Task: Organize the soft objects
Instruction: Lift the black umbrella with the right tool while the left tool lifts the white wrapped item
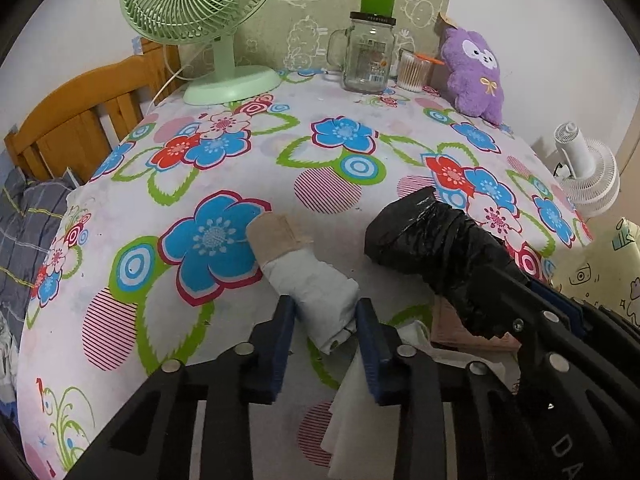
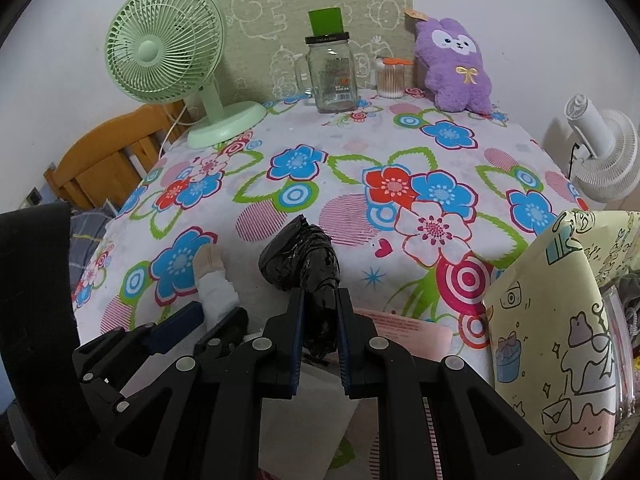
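While each claw grips, left clamps white roll, right black bundle.

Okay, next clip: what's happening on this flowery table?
A person works two tools over the floral tablecloth. The left hand-held gripper is closed on a rolled pale grey bundle with a beige end. The right hand-held gripper is clamped on a crumpled black plastic bundle. A purple plush toy sits untouched at the far edge.

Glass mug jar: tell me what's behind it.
Behind the glass mug jar stands a green cylinder and a cartoon-printed board; the cylinder's lower part is hidden.
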